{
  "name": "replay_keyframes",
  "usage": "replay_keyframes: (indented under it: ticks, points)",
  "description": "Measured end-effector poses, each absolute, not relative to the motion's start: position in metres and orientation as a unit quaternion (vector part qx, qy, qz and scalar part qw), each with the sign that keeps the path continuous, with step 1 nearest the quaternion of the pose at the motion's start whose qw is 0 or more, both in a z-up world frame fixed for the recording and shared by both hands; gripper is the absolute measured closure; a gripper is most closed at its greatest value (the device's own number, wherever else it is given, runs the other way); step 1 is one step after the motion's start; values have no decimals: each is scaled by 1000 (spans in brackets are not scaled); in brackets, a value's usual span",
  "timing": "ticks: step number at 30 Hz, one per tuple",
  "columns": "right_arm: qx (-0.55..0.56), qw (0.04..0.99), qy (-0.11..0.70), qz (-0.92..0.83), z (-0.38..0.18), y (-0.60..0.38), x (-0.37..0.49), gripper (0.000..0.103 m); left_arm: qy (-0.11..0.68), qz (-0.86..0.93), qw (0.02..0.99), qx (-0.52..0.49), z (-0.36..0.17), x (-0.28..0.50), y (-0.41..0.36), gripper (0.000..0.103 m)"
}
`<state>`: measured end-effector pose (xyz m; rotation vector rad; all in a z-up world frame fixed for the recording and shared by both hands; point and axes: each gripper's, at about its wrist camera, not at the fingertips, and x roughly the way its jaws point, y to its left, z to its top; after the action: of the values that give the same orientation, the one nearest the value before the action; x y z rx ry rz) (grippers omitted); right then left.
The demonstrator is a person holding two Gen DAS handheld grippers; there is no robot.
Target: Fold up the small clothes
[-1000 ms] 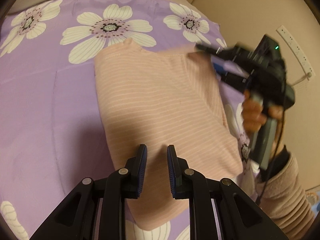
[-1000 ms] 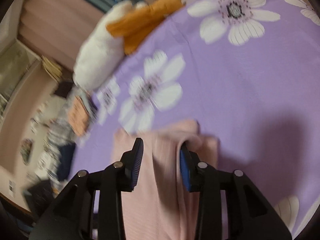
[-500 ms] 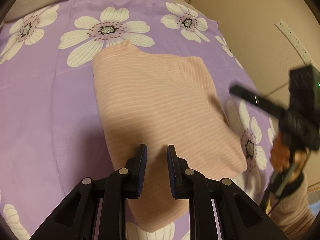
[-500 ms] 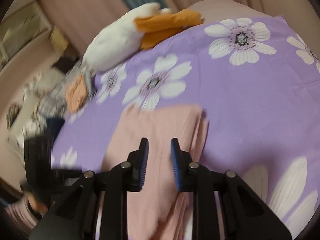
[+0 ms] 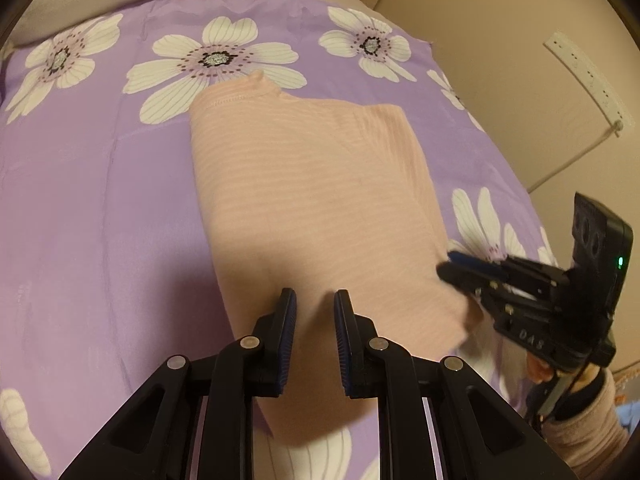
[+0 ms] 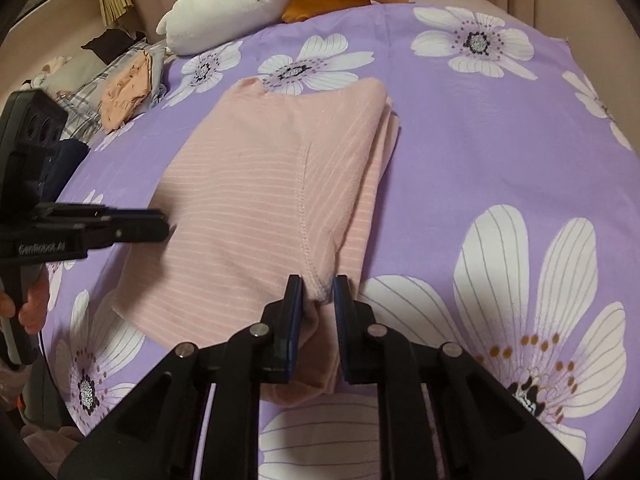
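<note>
Right gripper jaws just closed, apparently pinching pink top hem; left gripper narrow, empty. Thin pinch—layers may slip.

Folded garment on bedspread, before plush toy

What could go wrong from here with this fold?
The right gripper, its fingers just closing on the near corner of the shirt, may catch only some of the stacked layers, so the fold opens. The left gripper holds nothing, so lifting one corner could skew the shirt.
</note>
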<state>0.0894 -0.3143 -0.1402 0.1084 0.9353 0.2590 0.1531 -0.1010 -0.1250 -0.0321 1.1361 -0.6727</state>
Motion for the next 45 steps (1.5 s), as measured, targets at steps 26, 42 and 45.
replay_keyframes:
  ticks: [26, 42, 45]
  points:
    - [226, 860, 432, 149, -142, -343, 37, 53, 538, -294, 783, -110, -130, 128, -36, 45]
    - [349, 816, 426, 172, -162, -363, 91, 43, 544, -331, 741, -215, -143, 186, -39, 45]
    - [357, 810, 429, 182, -165, -361, 102, 43, 548, -335, 736, -215, -147, 194, -46, 45]
